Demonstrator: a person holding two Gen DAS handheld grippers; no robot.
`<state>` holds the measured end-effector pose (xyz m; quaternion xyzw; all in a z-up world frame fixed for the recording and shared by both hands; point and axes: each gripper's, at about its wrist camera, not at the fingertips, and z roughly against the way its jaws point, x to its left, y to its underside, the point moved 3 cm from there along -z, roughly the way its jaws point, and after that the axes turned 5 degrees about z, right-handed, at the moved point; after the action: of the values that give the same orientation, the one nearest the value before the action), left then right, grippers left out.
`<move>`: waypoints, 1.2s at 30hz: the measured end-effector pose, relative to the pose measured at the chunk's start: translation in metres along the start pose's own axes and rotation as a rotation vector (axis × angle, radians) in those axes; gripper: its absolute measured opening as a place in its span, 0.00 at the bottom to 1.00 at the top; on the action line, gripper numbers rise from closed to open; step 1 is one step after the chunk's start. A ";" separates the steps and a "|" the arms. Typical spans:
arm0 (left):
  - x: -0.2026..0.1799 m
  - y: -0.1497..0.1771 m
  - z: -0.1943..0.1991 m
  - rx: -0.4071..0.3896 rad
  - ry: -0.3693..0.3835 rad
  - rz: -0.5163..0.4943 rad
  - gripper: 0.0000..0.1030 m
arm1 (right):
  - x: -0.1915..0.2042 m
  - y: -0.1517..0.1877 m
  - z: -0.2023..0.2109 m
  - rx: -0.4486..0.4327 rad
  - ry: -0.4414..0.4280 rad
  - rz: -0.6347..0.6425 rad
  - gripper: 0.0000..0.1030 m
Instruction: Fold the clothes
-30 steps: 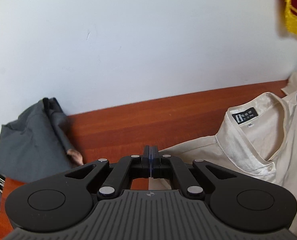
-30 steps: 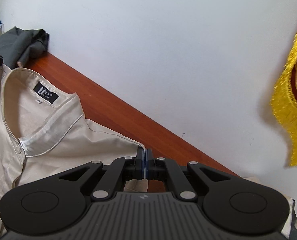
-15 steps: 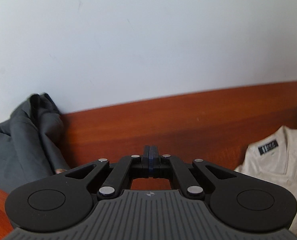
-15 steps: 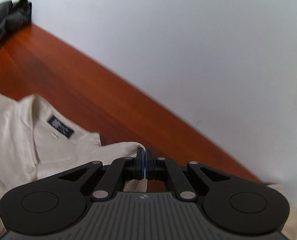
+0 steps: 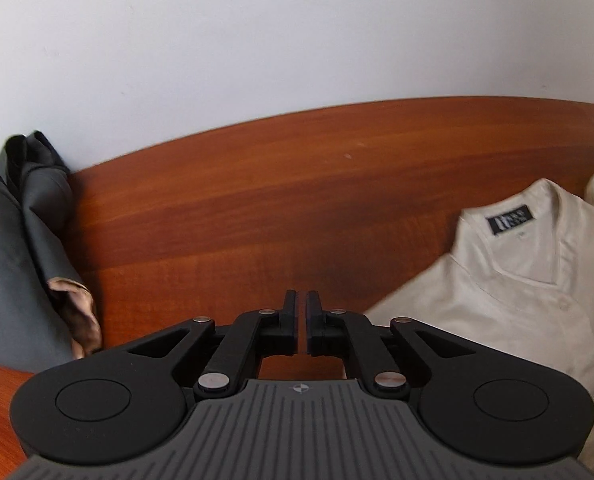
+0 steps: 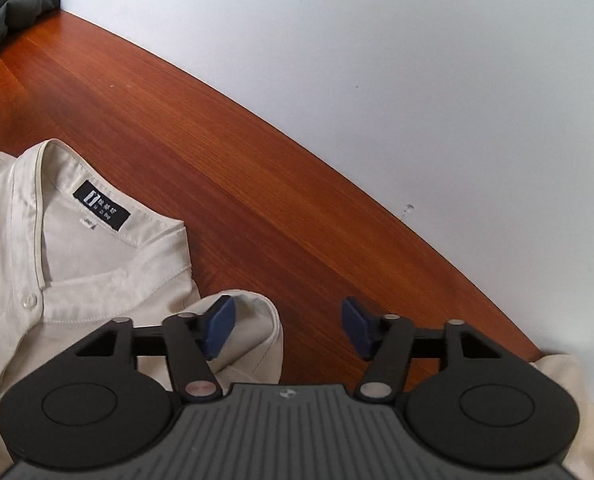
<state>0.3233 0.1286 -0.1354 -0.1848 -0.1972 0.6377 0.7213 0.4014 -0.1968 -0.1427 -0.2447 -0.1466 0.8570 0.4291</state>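
At the far left of the left wrist view a grey garment (image 5: 13,248) lies bunched against the white wall (image 5: 297,32), with a tan lining (image 5: 77,316) showing at its lower edge; it appears set aside there so that the middle of the wooden table (image 5: 277,200) is free for folding. The left gripper (image 5: 301,322) hangs over bare wood just left of the cream shirt (image 5: 497,300), its jaws only a sliver apart and beginning to open, with nothing between them. The shirt's shoulder edge lies just beside it on the right.

The shirt lies flat on the table, front up, with its collar toward the wall and the black neck label (image 6: 102,205) showing, which suits a lengthwise fold with sleeves brought in. One button (image 6: 29,301) below the collar is fastened, so the placket probably keeps the front panels from sliding apart.

The right gripper (image 6: 289,328) sits over the shirt's right shoulder. Its jaws are spread wide and opening; the left pad (image 6: 217,326) is over a rumpled fold of cloth (image 6: 257,332), the right pad (image 6: 359,330) over bare wood, and neither presses on fabric. A further bit of cream cloth (image 6: 565,376) shows at the lower right edge, likely the sleeve.
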 end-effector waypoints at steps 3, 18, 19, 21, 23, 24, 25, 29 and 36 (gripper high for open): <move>-0.006 0.007 0.004 0.017 0.030 0.000 0.18 | -0.003 0.015 0.011 0.002 -0.043 -0.079 0.67; -0.044 0.075 0.063 0.036 0.108 -0.011 0.20 | 0.040 0.102 0.094 0.024 -0.092 -0.220 0.68; -0.048 0.079 0.067 0.035 0.111 -0.021 0.20 | 0.046 0.109 0.099 0.026 -0.098 -0.226 0.67; -0.058 0.089 0.077 0.029 0.115 -0.048 0.20 | 0.056 0.123 0.110 0.029 -0.105 -0.241 0.67; -0.064 0.098 0.085 0.025 0.118 -0.060 0.20 | 0.064 0.135 0.116 0.025 -0.111 -0.262 0.67; -0.068 0.102 0.090 0.021 0.119 -0.061 0.20 | 0.069 0.139 0.119 0.022 -0.117 -0.278 0.67; -0.070 0.105 0.092 0.018 0.121 -0.062 0.20 | 0.073 0.143 0.122 0.018 -0.126 -0.295 0.67; -0.078 0.121 0.101 0.017 0.124 -0.053 0.20 | 0.086 0.151 0.126 0.011 -0.162 -0.350 0.55; -0.090 0.144 0.102 0.036 0.123 -0.034 0.20 | 0.113 0.160 0.123 0.016 -0.176 -0.399 0.44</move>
<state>0.1386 0.0580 -0.1275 -0.2072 -0.1443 0.6162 0.7460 0.1705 -0.2051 -0.1470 -0.1316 -0.2220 0.7744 0.5777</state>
